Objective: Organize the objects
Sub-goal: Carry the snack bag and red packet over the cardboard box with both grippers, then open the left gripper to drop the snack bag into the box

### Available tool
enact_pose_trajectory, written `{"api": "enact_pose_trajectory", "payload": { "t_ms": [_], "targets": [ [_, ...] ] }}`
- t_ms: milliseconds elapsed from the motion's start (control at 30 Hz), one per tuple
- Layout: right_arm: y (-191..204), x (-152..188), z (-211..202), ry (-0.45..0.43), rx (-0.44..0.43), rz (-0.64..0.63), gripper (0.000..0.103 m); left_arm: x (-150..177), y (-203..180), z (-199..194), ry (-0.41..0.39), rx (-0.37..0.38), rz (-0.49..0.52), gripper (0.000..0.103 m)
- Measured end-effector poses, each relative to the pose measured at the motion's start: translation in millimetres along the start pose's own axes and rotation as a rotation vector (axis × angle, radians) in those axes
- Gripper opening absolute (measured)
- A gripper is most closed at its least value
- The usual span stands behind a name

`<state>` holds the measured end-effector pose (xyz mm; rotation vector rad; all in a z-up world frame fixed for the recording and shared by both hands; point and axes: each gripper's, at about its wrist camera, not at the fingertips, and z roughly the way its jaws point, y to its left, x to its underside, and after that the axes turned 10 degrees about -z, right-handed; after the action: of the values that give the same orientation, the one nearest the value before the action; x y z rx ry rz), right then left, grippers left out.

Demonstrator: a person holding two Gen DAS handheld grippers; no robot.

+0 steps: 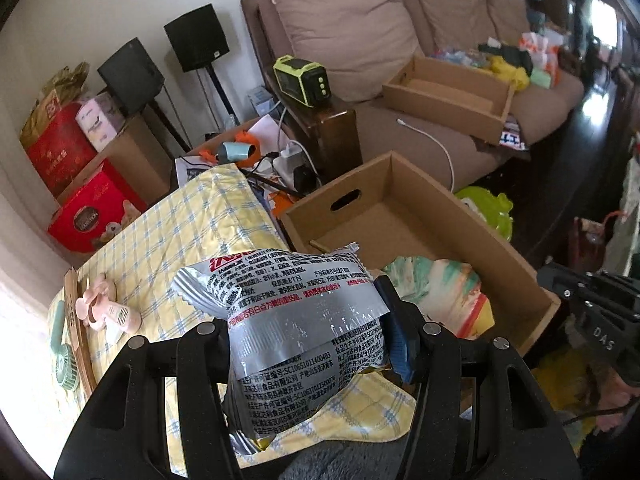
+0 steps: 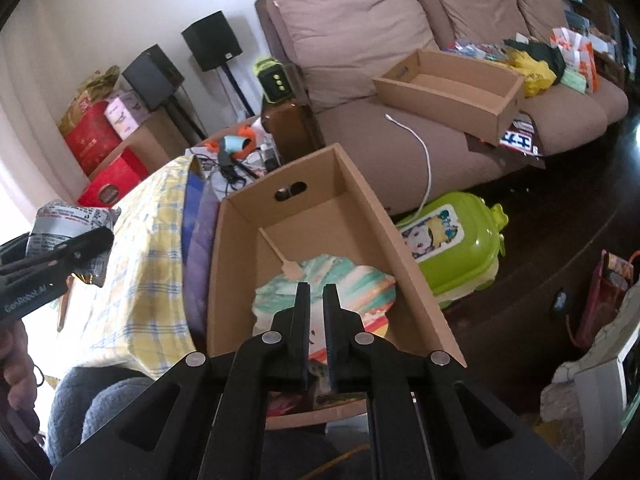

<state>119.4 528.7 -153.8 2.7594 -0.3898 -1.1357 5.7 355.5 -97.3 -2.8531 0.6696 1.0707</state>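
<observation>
Left gripper (image 1: 308,344) is clamping the silver snack packet (image 1: 296,320) over the yellow checked cloth (image 1: 168,232); we're carrying it toward the cardboard box (image 1: 460,216), releasing low beside the colourful bag (image 2: 332,292). Right gripper (image 2: 316,300) is hovering closed, empty.

You face a brown sofa (image 1: 400,40) against a white wall (image 1: 100,0), two black speakers (image 1: 196,38) left, dark floor (image 2: 560,208).
</observation>
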Motion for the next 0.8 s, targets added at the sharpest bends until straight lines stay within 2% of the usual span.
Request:
{"api": "enact_pose_trajectory", "payload": {
  "t_ms": [433, 567, 800],
  "targets": [
    [-5, 6, 10, 0.033, 0.005, 0.015, 0.007, 3, -12, 26, 0.028, 0.014, 0.029, 0.052],
    [-7, 9, 13, 0.040, 0.006, 0.019, 0.008, 7, -26, 47, 0.074, 0.018, 0.044, 0.052],
    [-16, 13, 19, 0.059, 0.010, 0.044, 0.008, 15, -48, 61, 0.114, 0.038, 0.069, 0.053]
  ]
}}
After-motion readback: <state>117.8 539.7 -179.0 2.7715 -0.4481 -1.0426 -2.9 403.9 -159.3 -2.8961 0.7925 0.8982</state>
